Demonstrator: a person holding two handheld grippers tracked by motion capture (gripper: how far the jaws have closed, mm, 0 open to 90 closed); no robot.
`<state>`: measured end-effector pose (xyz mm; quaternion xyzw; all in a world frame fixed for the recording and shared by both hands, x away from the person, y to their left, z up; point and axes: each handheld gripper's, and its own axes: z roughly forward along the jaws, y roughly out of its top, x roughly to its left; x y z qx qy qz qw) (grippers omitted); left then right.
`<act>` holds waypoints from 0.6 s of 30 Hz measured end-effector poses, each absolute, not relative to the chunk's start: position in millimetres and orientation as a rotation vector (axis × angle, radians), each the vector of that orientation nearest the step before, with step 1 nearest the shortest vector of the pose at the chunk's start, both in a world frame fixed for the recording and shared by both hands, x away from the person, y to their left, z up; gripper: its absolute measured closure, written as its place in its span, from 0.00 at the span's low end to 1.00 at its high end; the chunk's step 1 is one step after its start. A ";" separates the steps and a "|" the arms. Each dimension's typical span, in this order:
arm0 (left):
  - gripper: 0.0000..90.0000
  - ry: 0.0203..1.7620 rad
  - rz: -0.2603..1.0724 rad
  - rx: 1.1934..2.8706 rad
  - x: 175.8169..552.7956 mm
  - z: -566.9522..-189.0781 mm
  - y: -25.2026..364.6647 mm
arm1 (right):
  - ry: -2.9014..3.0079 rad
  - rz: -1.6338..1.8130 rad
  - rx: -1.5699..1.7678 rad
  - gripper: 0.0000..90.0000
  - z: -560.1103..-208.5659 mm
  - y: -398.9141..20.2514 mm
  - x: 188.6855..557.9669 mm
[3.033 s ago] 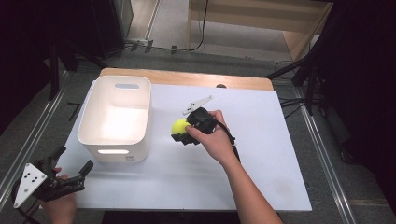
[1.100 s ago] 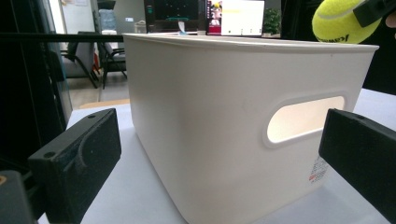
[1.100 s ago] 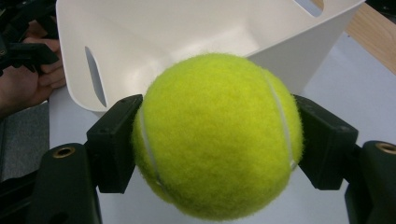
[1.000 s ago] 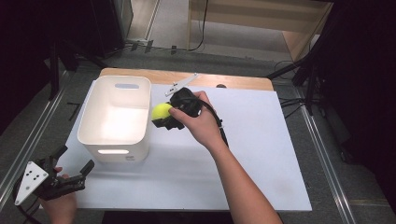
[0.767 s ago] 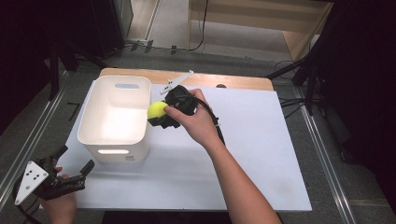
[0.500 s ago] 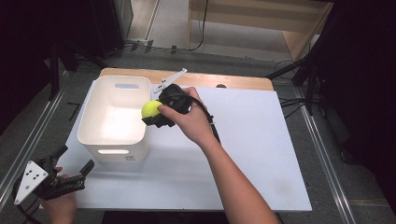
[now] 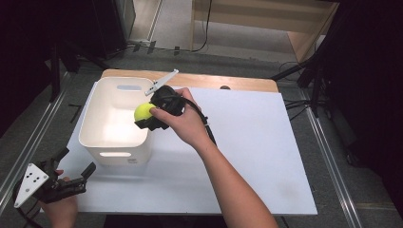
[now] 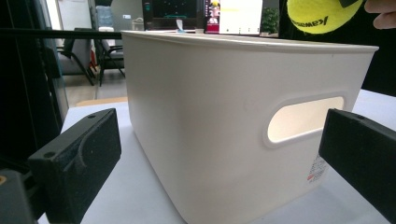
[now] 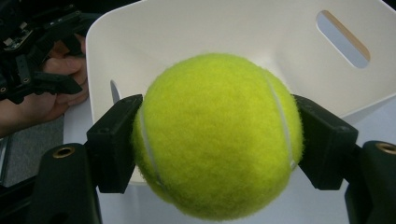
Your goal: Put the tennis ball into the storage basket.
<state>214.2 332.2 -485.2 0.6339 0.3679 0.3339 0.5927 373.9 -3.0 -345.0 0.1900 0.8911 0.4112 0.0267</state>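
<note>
A yellow tennis ball (image 7: 142, 112) hangs over the right rim of a white plastic bin (image 7: 102, 142), with my right gripper (image 7: 148, 115) shut on it. In the right gripper view the tennis ball (image 9: 217, 137) sits squeezed between both black jaws, the bin (image 9: 224, 32) behind it. My left gripper (image 7: 75, 168) rests open at the table's front left corner, apart from the bin. The left gripper view faces the bin's front wall (image 8: 219, 116) with its handle slot, and the ball (image 8: 322, 15) shows at the top right.
The white table sheet (image 7: 247, 142) is bare to the right of the bin. A wooden strip (image 7: 223, 81) runs along the table's far edge. Metal rails (image 7: 328, 142) flank the table on both sides.
My right gripper has carried the tennis ball up off the sheet and leftward to the bin's right rim. The left gripper has stayed put.
</note>
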 end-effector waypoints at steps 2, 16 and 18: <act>0.00 0.856 0.776 1.475 214.2 -485.2 332.2 | 2.757 1.268 0.573 0.26 -344.8 0.2 374.0; 0.00 0.856 0.773 1.475 214.6 -485.1 332.5 | 2.776 1.261 0.546 0.26 -347.9 19.3 373.3; 0.00 0.856 0.773 1.474 214.6 -485.2 332.5 | 2.780 1.261 0.533 0.26 -349.0 21.8 373.5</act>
